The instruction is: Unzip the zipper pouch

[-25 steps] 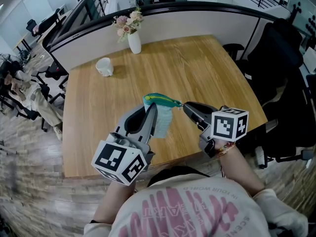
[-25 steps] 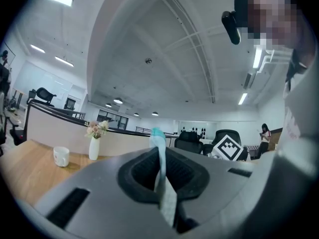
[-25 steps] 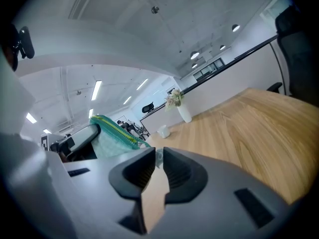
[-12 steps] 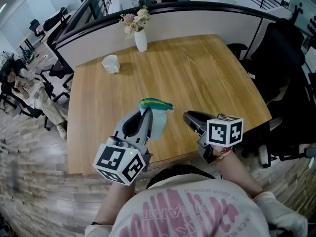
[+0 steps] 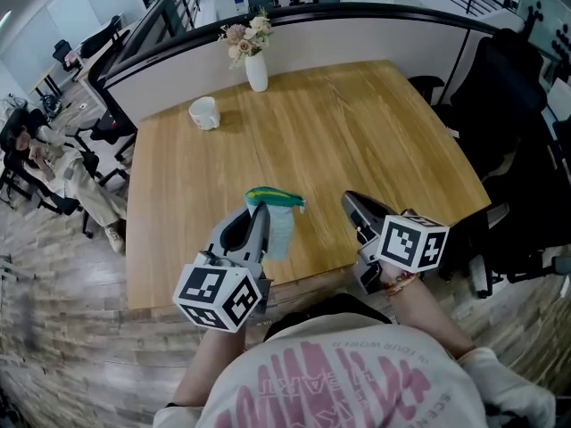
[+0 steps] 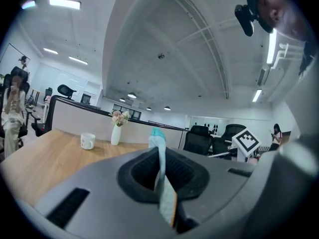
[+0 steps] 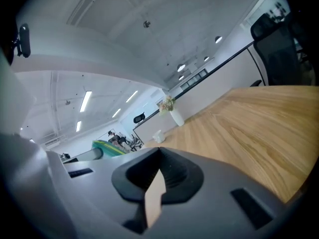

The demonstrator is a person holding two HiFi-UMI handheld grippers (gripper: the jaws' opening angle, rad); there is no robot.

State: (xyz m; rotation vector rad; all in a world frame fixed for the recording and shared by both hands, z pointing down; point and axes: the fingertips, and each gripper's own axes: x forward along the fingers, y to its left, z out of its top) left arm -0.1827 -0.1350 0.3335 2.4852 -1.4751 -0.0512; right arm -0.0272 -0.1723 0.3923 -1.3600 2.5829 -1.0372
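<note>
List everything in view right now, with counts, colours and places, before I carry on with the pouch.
table: one, light wood, middle of the head view.
zipper pouch: one, pale blue with a green top, held up over the table's near edge.
cup: one, white, far left part of the table.
vase: one, white, at the table's far edge, holding pink and cream flowers.
partition: one, white with a dark top rail, behind the table.
office chair: at least one, black, right of the table.
left gripper: one, grey, shut on the zipper pouch.
right gripper: one, grey, right of the pouch and apart from it; jaws have just closed, nothing between them.
</note>
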